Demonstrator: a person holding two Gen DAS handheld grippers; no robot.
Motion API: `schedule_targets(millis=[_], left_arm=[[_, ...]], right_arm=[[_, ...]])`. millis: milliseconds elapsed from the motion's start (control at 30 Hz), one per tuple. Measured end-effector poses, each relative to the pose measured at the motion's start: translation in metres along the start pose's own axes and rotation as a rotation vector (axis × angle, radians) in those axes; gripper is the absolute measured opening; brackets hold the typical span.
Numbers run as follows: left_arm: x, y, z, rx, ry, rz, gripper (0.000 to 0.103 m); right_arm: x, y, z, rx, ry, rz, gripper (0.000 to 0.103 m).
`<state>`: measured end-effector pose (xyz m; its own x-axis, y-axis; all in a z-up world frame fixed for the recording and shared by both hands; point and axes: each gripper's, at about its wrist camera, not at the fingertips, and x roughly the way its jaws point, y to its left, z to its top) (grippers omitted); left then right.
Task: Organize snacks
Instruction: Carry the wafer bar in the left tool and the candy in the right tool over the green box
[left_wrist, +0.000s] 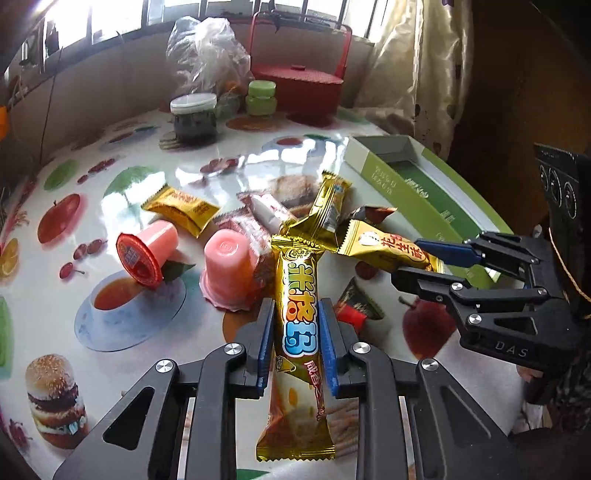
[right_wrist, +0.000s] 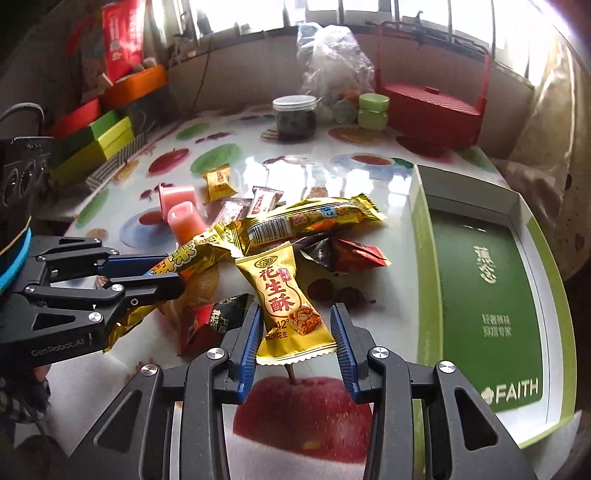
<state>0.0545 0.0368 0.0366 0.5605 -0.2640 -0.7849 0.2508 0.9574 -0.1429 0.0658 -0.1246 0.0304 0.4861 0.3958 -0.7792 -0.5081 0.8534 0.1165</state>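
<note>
A pile of wrapped snacks lies mid-table. My left gripper (left_wrist: 295, 336) is shut on a long gold snack bar (left_wrist: 298, 332), its blue pads pressing both sides; it also shows in the right wrist view (right_wrist: 173, 271). My right gripper (right_wrist: 295, 347) is open around the lower end of a gold peanut-crisp packet (right_wrist: 284, 299), with a gap on the right side; the packet also shows in the left wrist view (left_wrist: 384, 247). A second gold bar (right_wrist: 314, 218), red-black packets (right_wrist: 351, 254) and two pink jelly cups (left_wrist: 147, 254) (left_wrist: 229, 269) lie around. An open green-and-white box (right_wrist: 480, 295) sits at right.
A dark jar with white lid (left_wrist: 194, 118), a green jar (left_wrist: 261, 98), a plastic bag (left_wrist: 207, 51) and a red basket (left_wrist: 299, 74) stand at the table's far side. Coloured boxes (right_wrist: 92, 144) are stacked left of the table. The table edge curves at right.
</note>
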Motion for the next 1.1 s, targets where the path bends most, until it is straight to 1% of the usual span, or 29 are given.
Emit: schedule_targets(millis=[333,467,567,700,767,867,1100], left_arm=[[-0.017,-0.016,0.007,-0.008,-0.052,-0.022,0.024],[-0.021,-0.027,0.015,-0.002,-0.08,-0.037,0.024],[-0.02,-0.035,0.021,0.003,-0.089,-0.055,0.024],[-0.018,-0.049,0.028,0.019,-0.086,-0.081,0.024],[-0.019,-0.052,0.029,0.002,-0.079,-0.131,0.024],[-0.02,-0.061,0.03,0.026,-0.078,-0.118,0.024],[-0.019,-0.072,0.028,0.047,-0.057,-0.137,0.024]], right_arm=[[-0.033,-0.016,-0.007,0.084,-0.066,-0.02,0.036],[-0.049,-0.029,-0.009,0.128,-0.103,-0.039,0.036],[-0.057,-0.04,-0.01,0.156,-0.122,-0.069,0.036],[-0.065,-0.054,-0.013,0.191,-0.136,-0.09,0.036],[-0.07,-0.061,-0.015,0.206,-0.145,-0.098,0.036],[-0.074,-0.07,-0.017,0.226,-0.153,-0.109,0.036],[-0.081,-0.09,-0.024,0.279,-0.165,-0.128,0.036]])
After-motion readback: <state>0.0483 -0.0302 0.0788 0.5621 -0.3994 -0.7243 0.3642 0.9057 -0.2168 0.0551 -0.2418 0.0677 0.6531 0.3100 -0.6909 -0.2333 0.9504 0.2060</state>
